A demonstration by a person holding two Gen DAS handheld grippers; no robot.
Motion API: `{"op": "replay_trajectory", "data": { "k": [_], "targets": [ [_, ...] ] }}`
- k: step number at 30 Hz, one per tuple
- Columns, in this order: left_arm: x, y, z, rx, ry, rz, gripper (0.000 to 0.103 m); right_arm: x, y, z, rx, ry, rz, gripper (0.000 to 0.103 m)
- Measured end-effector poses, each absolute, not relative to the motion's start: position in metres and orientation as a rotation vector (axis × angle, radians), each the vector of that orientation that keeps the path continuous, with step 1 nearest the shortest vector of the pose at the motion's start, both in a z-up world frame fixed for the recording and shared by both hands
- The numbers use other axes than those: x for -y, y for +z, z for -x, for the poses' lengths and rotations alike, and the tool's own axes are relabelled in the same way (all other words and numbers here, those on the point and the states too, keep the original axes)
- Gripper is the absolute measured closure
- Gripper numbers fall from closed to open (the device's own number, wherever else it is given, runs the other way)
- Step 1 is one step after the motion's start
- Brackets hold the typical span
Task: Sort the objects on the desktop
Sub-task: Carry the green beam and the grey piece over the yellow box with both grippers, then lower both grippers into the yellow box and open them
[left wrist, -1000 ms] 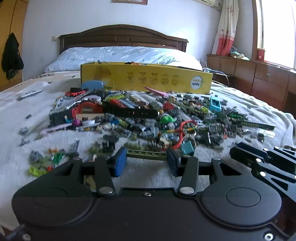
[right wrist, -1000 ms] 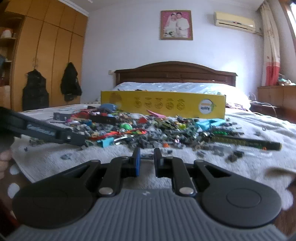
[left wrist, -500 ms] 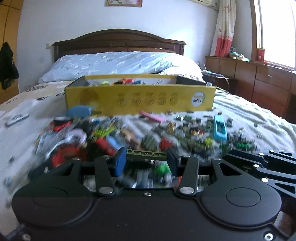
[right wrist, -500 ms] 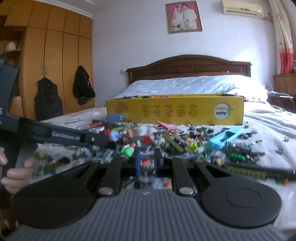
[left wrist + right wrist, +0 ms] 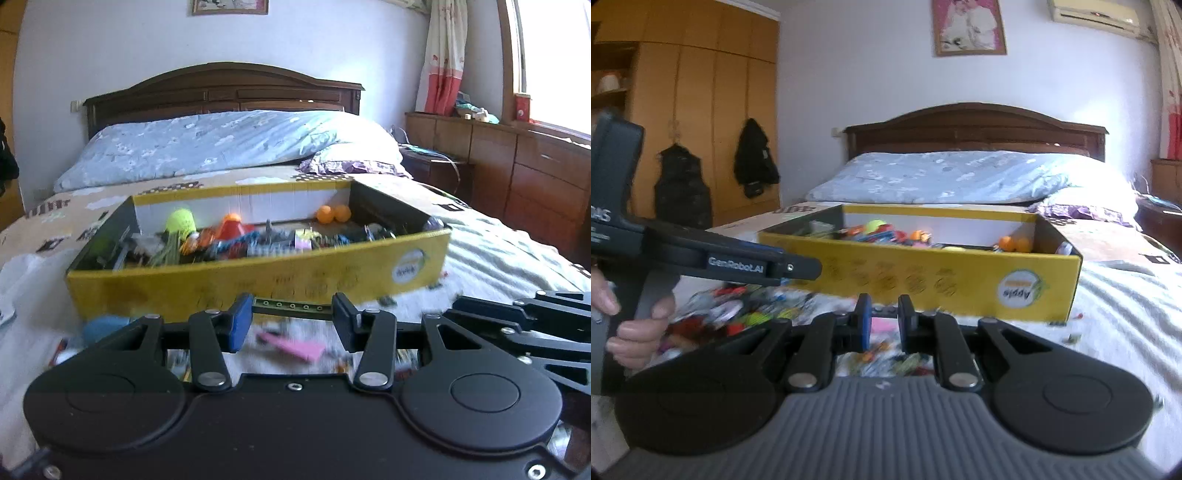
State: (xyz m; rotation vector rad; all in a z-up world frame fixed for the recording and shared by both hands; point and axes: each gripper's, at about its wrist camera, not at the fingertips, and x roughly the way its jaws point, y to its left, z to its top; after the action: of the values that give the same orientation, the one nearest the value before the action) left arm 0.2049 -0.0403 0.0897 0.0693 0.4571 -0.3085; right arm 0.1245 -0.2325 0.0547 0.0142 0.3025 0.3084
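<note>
My left gripper [image 5: 291, 308] is shut on a dark green studded brick strip [image 5: 291, 307], held crosswise between its fingertips, raised just in front of the yellow cardboard box [image 5: 258, 280]. My right gripper [image 5: 884, 312] is shut on a small dark grey piece [image 5: 884, 309], also raised before the box's front wall [image 5: 923, 273]. The box holds several toys, with a yellow-green ball [image 5: 181, 220] and orange balls [image 5: 332, 213]. The pile of loose toy pieces [image 5: 738, 314] lies blurred on the bed below both grippers.
The left gripper's body [image 5: 701, 258] and the holding hand show at the left of the right wrist view. The right gripper's body [image 5: 524, 325] is at the right of the left wrist view. A pink piece [image 5: 295, 345] lies below. Pillows and headboard are behind the box.
Both grippers have risen and moved forward from over the toy pile to the front of the yellow box, each keeping its piece. The box's inside now shows.
</note>
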Motion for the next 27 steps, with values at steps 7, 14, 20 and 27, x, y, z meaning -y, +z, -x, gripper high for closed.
{"op": "replay_trajectory", "data": {
  "k": [7, 14, 20, 27],
  "targets": [
    [0.066, 0.092, -0.267, -0.472, -0.287, -0.051, 0.059, 0.255, 0.061, -0.193, -0.300, 0.236, -0.028, 0.086],
    [0.088, 0.086, -0.326, -0.509, -0.229, -0.092, 0.059, 0.275, 0.067, -0.246, -0.316, 0.183, -0.013, 0.085],
    [0.092, 0.090, -0.361, -0.560, -0.229, -0.039, 0.049, 0.285, 0.067, -0.289, -0.361, 0.138, -0.057, 0.081],
    [0.089, 0.092, -0.350, -0.556, -0.238, -0.067, 0.022, 0.304, 0.061, -0.305, -0.420, 0.094, -0.164, 0.039]
  ]
}}
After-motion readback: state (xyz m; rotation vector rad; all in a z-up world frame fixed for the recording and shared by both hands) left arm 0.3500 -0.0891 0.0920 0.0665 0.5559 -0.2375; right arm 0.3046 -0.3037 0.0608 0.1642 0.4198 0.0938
